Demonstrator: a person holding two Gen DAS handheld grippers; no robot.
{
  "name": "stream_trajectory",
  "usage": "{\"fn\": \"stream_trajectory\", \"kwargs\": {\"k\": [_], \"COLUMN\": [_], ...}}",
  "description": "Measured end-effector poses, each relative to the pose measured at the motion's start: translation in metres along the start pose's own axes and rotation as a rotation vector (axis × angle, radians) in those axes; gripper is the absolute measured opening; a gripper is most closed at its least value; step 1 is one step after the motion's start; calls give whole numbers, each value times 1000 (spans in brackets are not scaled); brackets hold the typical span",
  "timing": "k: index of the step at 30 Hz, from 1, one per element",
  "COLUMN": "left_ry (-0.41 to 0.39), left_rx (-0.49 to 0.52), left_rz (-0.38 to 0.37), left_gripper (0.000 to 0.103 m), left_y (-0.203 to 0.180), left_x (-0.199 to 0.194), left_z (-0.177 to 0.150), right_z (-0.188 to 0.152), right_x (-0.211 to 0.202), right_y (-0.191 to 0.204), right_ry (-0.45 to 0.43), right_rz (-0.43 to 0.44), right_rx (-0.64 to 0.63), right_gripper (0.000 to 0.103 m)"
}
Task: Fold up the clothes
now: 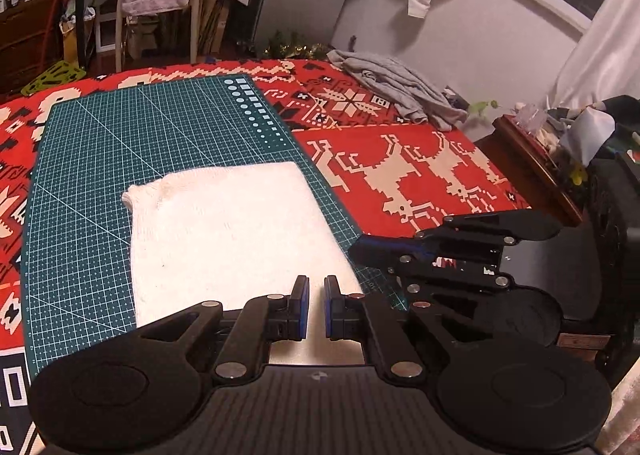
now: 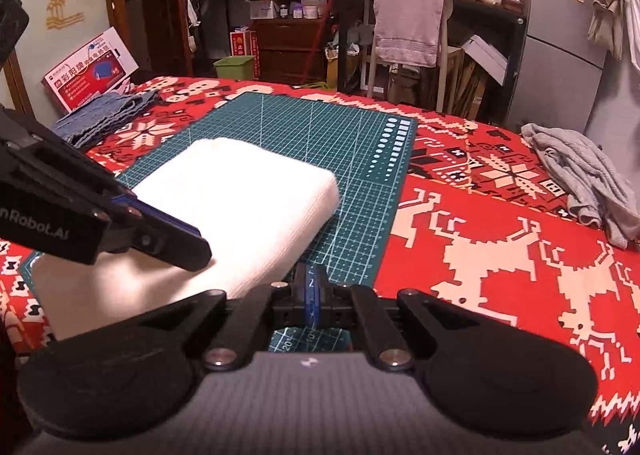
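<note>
Left fingers slightly spread, right fingers pressed together; one folded white garment.

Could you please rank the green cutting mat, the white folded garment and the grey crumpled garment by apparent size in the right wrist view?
1. Green cutting mat
2. White folded garment
3. Grey crumpled garment, though it lies farther away and is cut off at the frame edge, so this is unsure.

The white folded garment has its near edge hidden behind the left gripper's fingers. The grey garment is cut off by the right wrist view's edge.
</note>
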State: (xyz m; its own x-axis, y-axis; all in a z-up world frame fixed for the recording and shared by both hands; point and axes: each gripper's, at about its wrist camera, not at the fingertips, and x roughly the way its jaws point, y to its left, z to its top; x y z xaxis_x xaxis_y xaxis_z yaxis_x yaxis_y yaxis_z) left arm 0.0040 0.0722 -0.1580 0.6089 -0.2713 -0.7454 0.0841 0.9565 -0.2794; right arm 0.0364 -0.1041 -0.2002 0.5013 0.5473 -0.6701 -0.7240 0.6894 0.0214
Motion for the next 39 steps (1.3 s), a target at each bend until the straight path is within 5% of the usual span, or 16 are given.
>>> {"fn": "stream_trajectory", "kwargs": {"k": [17, 32, 39], "left_ry": [35, -32, -42], "left_rx": [11, -11, -19], "left_rz": [-33, 16, 37], "left_gripper": [6, 6, 6], "left_y": [-8, 3, 11], "left_x": [-14, -10, -1], "left_z": [-22, -1, 11], "right_z": [-26, 2, 3], "right_x": [-45, -18, 5], "right_y": [35, -6, -20], "right_ry": [50, -68, -68], "right_rz": [123, -69, -61], "right_rx": [-120, 45, 14], "right_gripper": [2, 2, 2]}}
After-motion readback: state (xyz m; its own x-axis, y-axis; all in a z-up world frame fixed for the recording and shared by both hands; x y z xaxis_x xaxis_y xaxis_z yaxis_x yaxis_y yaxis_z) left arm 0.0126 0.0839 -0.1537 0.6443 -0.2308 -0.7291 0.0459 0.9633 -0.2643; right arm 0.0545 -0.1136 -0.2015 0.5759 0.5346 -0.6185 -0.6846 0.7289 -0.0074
